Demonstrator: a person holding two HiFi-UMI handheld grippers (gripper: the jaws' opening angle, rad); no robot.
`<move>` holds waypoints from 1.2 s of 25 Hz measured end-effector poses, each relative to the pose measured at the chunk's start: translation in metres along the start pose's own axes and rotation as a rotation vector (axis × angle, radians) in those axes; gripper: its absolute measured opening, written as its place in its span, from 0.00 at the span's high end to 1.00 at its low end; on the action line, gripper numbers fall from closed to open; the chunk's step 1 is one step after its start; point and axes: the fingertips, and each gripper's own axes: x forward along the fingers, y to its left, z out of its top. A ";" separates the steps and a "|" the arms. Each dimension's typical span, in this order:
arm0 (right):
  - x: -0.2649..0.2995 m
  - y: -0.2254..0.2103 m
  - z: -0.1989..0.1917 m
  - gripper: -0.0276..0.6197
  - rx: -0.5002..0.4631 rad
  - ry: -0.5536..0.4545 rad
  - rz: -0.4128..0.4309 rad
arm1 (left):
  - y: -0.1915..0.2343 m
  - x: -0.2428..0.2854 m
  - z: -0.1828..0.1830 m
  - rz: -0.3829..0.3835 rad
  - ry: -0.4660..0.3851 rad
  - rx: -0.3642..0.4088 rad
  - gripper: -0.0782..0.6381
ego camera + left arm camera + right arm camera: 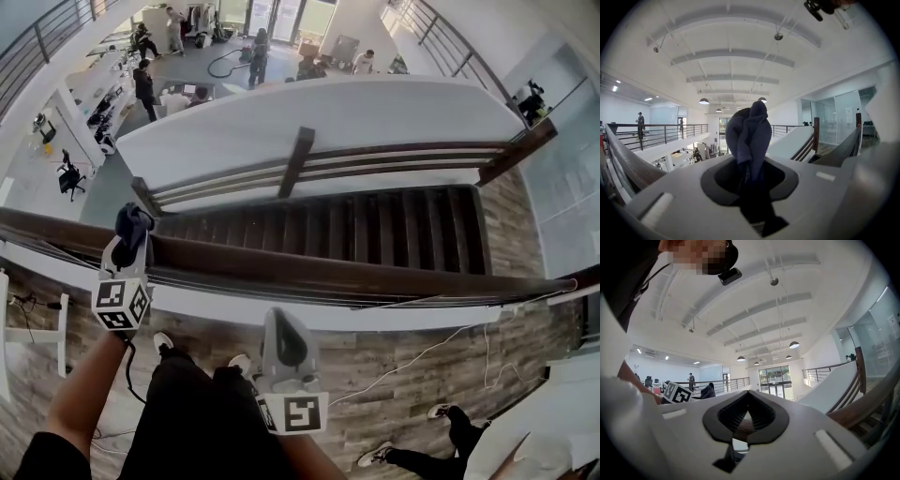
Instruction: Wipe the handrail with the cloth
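The dark wooden handrail (356,274) crosses the head view from left to right, just ahead of me. A dark blue cloth (132,222) rests bunched on its left part, and my left gripper (130,240) is shut on that cloth. In the left gripper view the cloth (750,133) stands up between the jaws and hides what lies beyond them. My right gripper (281,317) hangs just below the rail near its middle, jaws pointing up at it and shut on nothing. In the right gripper view (747,397) the brown rail (862,408) runs off to the right.
Beyond the rail a dark staircase (375,225) drops away, with a second railing (394,159) and a white parapet (328,112) on its far side. People stand on the floor far below (145,84). A thin cable (422,356) lies on the wood floor by another person's feet (412,457).
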 end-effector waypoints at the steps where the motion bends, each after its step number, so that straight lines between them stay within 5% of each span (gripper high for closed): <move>1: -0.001 -0.001 -0.001 0.95 0.000 0.001 -0.001 | -0.002 0.000 0.000 -0.007 -0.002 -0.004 0.78; 13: -0.007 -0.002 0.001 0.95 0.002 -0.004 -0.003 | -0.042 0.004 0.002 -0.096 -0.004 -0.005 0.78; 30: -0.017 -0.009 0.003 0.95 0.007 -0.014 -0.038 | -0.063 0.006 0.006 -0.123 0.001 -0.003 0.78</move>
